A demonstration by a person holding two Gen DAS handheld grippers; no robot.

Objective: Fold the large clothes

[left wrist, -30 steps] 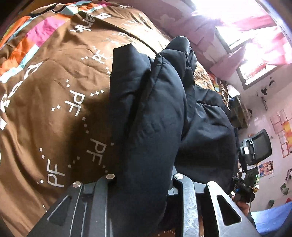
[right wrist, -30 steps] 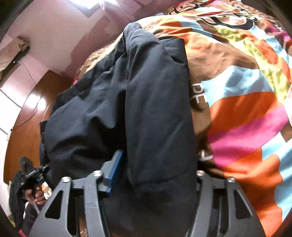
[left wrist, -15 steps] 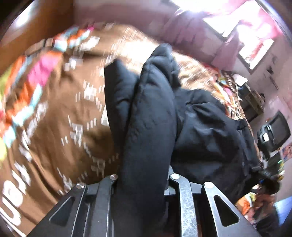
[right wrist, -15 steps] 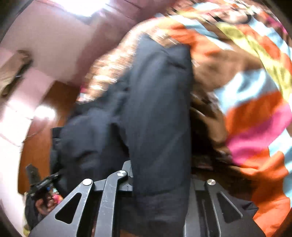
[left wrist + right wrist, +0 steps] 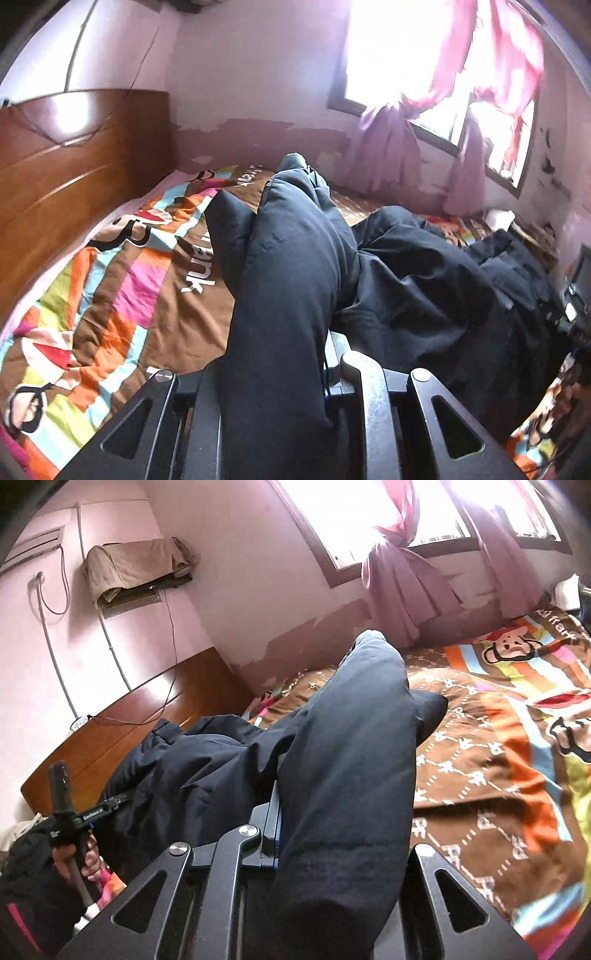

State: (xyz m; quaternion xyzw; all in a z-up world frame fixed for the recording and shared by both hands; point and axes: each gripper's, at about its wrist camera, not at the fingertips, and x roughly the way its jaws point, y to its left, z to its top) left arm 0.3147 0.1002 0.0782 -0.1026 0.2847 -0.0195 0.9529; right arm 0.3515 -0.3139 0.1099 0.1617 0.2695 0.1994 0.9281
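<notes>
A large black padded jacket [image 5: 406,288] lies across the bed. My left gripper [image 5: 280,387] is shut on a thick fold of it, which bulges up in front of the camera [image 5: 291,251]. My right gripper [image 5: 340,867] is shut on another fold of the same jacket [image 5: 351,746], and the rest sags to the left [image 5: 192,771]. Both folds are held raised above the patterned bedspread [image 5: 147,280]. The fingertips are hidden by the cloth. The left gripper's handle and the hand on it show in the right wrist view [image 5: 66,812].
The bedspread [image 5: 498,775] is brown with coloured stripes and cartoon prints. A wooden headboard [image 5: 66,177] stands at the left, also seen in the right wrist view [image 5: 122,738]. Pink curtains [image 5: 399,147] hang at a bright window behind the bed. A pink wall [image 5: 221,572] runs behind.
Both grippers have lifted and tilted upward with the jacket folds still held. The views now show the wall, the window and the headboard instead of only the bedspread.
</notes>
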